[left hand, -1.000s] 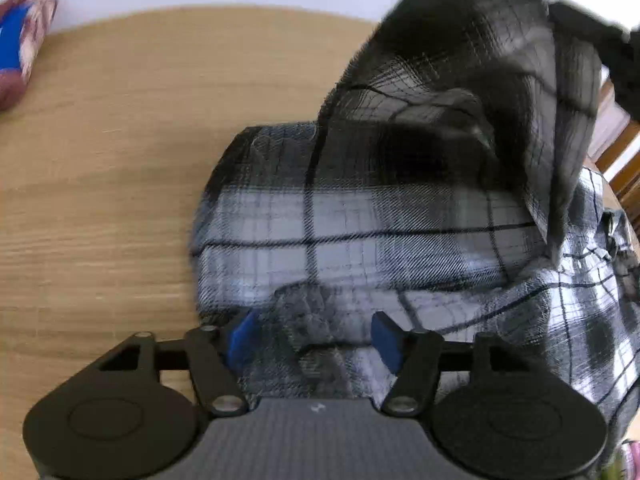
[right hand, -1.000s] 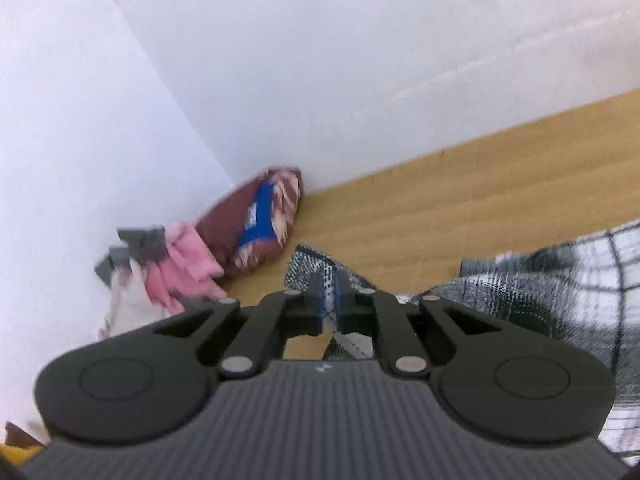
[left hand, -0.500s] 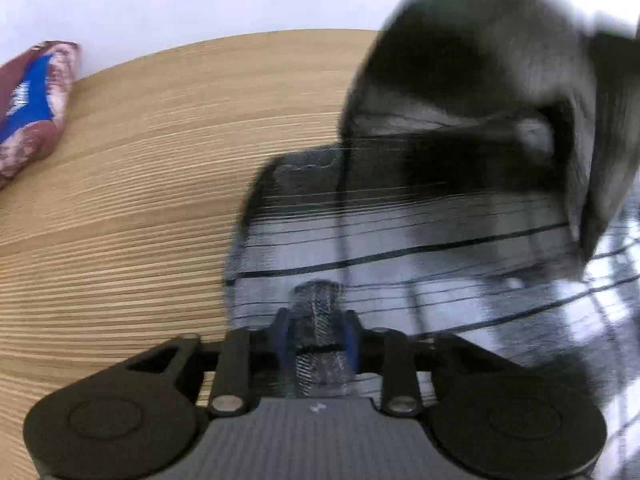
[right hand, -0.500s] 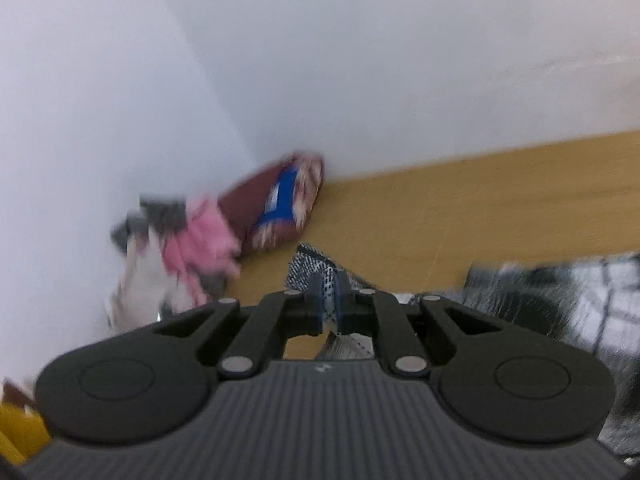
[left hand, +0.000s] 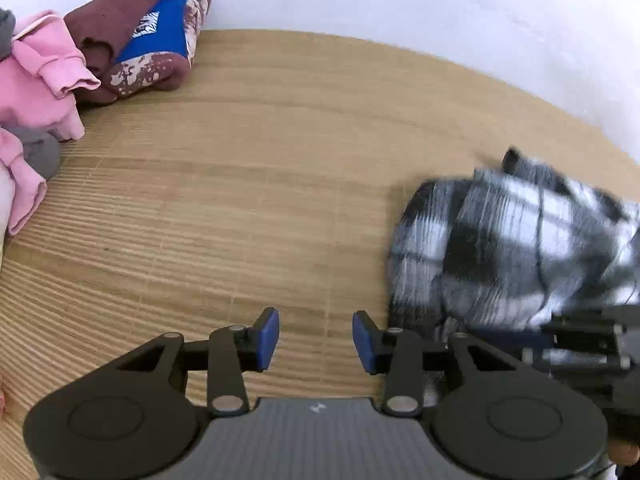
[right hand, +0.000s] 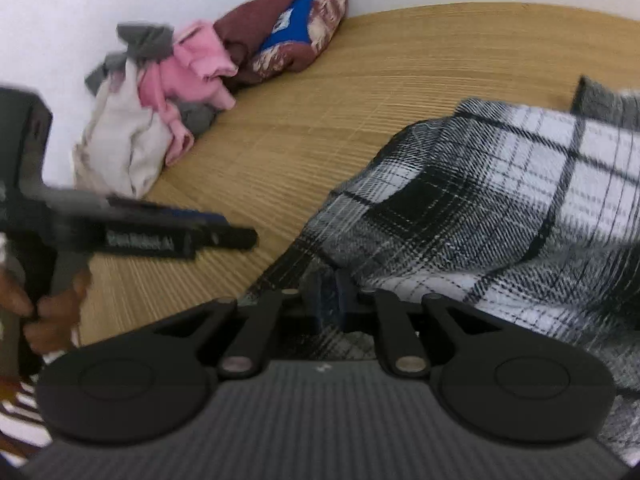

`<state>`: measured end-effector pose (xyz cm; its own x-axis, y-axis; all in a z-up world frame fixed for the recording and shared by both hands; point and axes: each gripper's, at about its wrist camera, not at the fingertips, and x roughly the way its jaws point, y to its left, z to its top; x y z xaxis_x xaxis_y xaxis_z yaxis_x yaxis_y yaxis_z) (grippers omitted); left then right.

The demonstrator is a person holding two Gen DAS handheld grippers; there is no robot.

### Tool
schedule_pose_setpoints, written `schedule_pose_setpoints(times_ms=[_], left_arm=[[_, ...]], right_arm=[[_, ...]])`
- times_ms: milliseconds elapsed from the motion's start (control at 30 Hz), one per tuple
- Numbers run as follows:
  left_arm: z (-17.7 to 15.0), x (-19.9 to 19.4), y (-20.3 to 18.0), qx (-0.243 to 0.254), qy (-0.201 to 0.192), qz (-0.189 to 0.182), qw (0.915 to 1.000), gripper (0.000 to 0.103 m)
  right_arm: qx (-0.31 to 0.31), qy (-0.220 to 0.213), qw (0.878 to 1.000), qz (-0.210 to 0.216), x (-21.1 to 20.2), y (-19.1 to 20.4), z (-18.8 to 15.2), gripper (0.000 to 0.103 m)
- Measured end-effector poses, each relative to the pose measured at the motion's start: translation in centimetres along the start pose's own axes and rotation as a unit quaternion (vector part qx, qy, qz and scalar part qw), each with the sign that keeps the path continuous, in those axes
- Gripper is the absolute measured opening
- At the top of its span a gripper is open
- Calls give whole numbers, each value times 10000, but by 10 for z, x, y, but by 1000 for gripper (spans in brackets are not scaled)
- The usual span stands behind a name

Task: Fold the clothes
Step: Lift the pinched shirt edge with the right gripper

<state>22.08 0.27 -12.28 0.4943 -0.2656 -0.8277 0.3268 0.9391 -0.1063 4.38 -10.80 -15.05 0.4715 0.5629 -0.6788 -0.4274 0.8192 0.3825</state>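
A: Start from the left, with the plaid shirt as your mark. How does the left gripper [left hand: 314,338] sit?

B: It angles down over bare wooden table [left hand: 248,208], just left of the plaid shirt [left hand: 508,248]. Its blue pads [left hand: 269,338] stand apart and are spreading, with only wood between them. A second ago a fold of that shirt lay between them; half a second ago they pinched it. Now the cloth is out of them.

A: I see that gripper from the other camera too?

B: Yes, in the right wrist view the left gripper [right hand: 240,236] reaches in from the left edge, a hand [right hand: 48,304] wrapped around its handle, tips well short of the plaid shirt [right hand: 480,200].

A: And the right gripper [right hand: 330,300]?

B: It is low against the shirt's near edge. Its jaws are parting, a narrow gap between the pads, and checked cloth bunches around them; with the blur I cannot tell whether the pads press on it. Earlier it was clamped on a corner held high, facing the wall.

A: Any containers?

B: None in view. Far left of the shirt, against the wall, lie a pink garment [left hand: 36,76], a maroon and blue bundle [left hand: 148,36], and, seen from the right wrist, a pale cloth [right hand: 120,148].

A: The shirt itself?

B: Heaped on the table's right side, where earlier it was lifted.
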Motion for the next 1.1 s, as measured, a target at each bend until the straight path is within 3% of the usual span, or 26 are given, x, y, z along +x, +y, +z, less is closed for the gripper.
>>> schedule_pose_setpoints(times_ms=[67,133,200,267,300,400,500,600,633,700,733,833,933,1033,1100], left_arm=[[12,-2,-4,34,-101,-247,9996,46],[30,2,-21,332,-175,-406,9985,53],[47,11,-42,656,-243,-582,9958,59],[63,25,-66,963,-284,-732,9922,62],[68,33,-76,1059,-259,-743,9913,62],[79,56,-103,1281,-173,-711,9891,62],[85,76,-119,1312,0,-702,9889,63],[88,87,-124,1173,161,-671,9907,63],[89,90,-126,1126,214,-660,9912,63],[90,95,-129,1077,272,-611,9919,63],[89,96,-132,1092,288,-597,9918,63],[90,97,-139,1169,324,-572,9910,63],[89,96,-146,1371,294,-508,9888,65],[86,94,-149,1524,321,-528,9864,65],[81,92,-146,1596,355,-489,9853,65]], right_arm=[[-173,127,9998,-21,-16,5,5,26],[-354,-76,9993,-46,-49,1,14,31],[-627,-382,9961,-493,-87,-17,27,45],[-758,-623,9888,-1128,-120,-48,41,72],[-768,-664,9845,-1430,-130,-67,51,78],[-820,-349,9789,-1841,-120,-125,86,79],[-1130,255,9793,-1659,-80,-159,103,78],[-1589,710,9754,-1352,-44,-168,103,75],[-1687,720,9749,-1262,-38,-168,99,67],[-1681,607,9761,-1238,-42,-165,97,16],[-1652,534,9769,-1246,-47,-163,97,7],[-1696,-203,9756,-1377,-89,-155,102,6],[-1387,-1246,9696,-1586,-158,-151,114,6],[-997,-2370,9488,-1833,-235,-146,124,7],[-766,-3057,9260,-2076,-287,-141,121,7]])
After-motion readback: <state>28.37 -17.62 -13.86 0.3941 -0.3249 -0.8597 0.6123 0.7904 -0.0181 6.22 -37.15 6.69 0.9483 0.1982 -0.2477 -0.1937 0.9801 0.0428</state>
